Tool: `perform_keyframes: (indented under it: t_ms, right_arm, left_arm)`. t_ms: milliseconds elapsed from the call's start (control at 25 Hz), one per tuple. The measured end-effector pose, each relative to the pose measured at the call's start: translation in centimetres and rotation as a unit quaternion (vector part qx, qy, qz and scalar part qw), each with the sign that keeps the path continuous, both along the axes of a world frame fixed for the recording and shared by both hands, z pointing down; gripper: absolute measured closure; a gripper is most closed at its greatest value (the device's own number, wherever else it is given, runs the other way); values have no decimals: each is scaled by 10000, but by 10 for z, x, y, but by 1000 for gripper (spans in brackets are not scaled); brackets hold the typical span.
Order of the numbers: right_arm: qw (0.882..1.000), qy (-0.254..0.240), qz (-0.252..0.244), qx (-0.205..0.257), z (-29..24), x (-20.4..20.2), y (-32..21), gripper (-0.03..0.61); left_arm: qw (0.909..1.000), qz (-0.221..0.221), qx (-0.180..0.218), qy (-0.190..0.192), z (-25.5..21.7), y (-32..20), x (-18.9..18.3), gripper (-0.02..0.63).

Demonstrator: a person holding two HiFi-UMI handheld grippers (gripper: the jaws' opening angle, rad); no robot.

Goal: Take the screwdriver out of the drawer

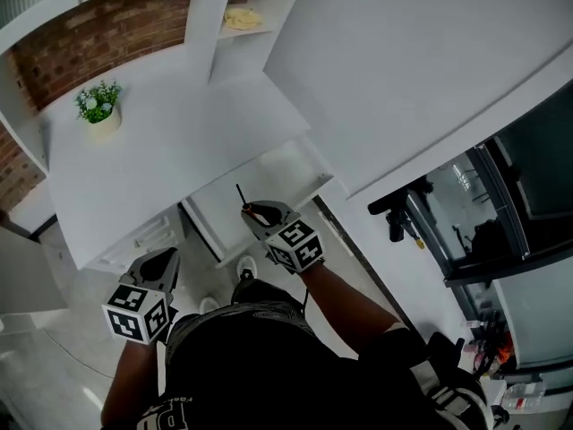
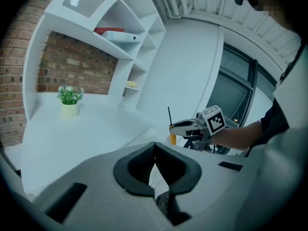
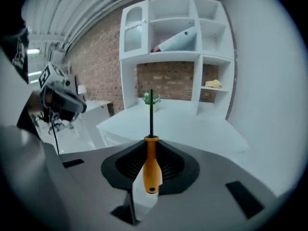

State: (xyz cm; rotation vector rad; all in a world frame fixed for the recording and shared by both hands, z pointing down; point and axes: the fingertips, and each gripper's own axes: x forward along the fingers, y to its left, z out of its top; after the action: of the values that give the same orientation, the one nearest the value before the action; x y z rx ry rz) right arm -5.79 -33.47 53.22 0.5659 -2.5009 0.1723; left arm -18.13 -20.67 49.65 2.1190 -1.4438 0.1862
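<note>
The right tool [image 3: 150,148] was clenched on an orange-handled screwdriver [image 3: 152,171]. Its two dark ribbed pads [image 3: 124,165] pinched the smooth, bulb-shaped plastic handle from either side, and the thin black metal shaft stood up past the tips. We judged this a sensible grip, since the thick, rounded handle gives the pads the most to hold and leaves the slim shaft free.

In the head view the screwdriver hung above the open white drawer [image 1: 279,170], apart from its floor, so we took it as lifted out or very nearly so. The drawer looked shallow and flat-bottomed.

The left tool [image 2: 154,150] was closed on nothing, its black pads [image 2: 137,165] meeting at the tips. It hung low beside the person's waist, well apart from the drawer, which we read as idle and kept out of the way.

The drawer projected from under a smooth, matte white bench [image 1: 170,146]. On the bench's far corner stood a small green potted plant [image 1: 98,106] in a pale pot. Behind it was a rough red brick wall [image 1: 98,38] framed by white shelving [image 1: 208,21].
</note>
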Motion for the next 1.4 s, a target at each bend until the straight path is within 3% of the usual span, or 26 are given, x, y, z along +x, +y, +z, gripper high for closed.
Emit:
perform_keyframes:
  t_ms: [120,280,480,720,960,1120,1400]
  right_arm:
    - [9954,-807,406,-331,-27,8,6,509]
    - [9791,-1761,779,-662,-62,24,15,508]
    - [9625,-2377,1012,-827,-94,49,29,508]
    - [9559,-2641,1058,-734,-119,86,56,508]
    - [9574,-2650,980,-600,-133,129,86,508]
    - [9564,-2690,960,-610,-138,156,104,508]
    - [9565,-2688,927,-648,-137,204,140,508]
  left_arm:
    - [9997,149,172,23,-10,-4,9,598]
    - [9989,289,351,64,-24,-7,23,598]
    - [9977,348,566,139,-45,-10,40,598]
    - [9947,553,827,266,-66,-6,86,598]
    - [9921,710,960,373,-81,7,144,598]
    - [9919,674,932,543,-85,22,173,598]
    - [9937,616,798,497,-80,56,225,598]
